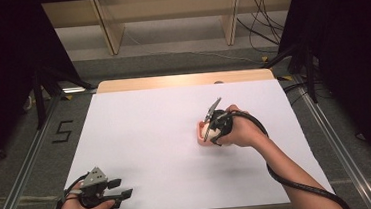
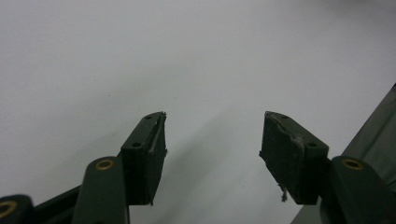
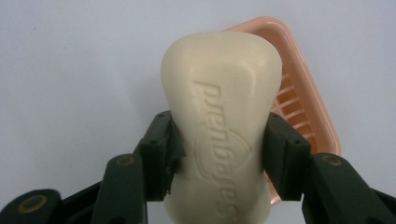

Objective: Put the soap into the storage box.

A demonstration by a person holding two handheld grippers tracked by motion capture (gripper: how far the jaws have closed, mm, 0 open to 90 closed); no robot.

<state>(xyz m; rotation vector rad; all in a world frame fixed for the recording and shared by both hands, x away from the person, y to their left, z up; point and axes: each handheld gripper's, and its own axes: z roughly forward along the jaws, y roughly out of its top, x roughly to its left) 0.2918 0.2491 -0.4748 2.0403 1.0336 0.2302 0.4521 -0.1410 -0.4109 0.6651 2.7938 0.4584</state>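
A cream bar of soap (image 3: 224,121) with a raised brand stamp sits clamped at its narrow waist between the two black jaws of my right gripper (image 3: 219,149). Behind and under it lies a pink soap dish (image 3: 299,102) with a ribbed floor, on the white table. In the high view the right gripper (image 1: 210,127) is right of the table's middle, over the pink soap dish (image 1: 199,132). My left gripper (image 1: 120,188) rests near the front left edge. Its jaws stand apart with nothing between them, as the left gripper (image 2: 212,140) view confirms.
The white table top (image 1: 151,137) has a wooden strip along its far edge. A black cable (image 1: 289,176) trails from the right gripper along the forearm. Dark curtains flank the table, and metal rails run on the floor at both sides.
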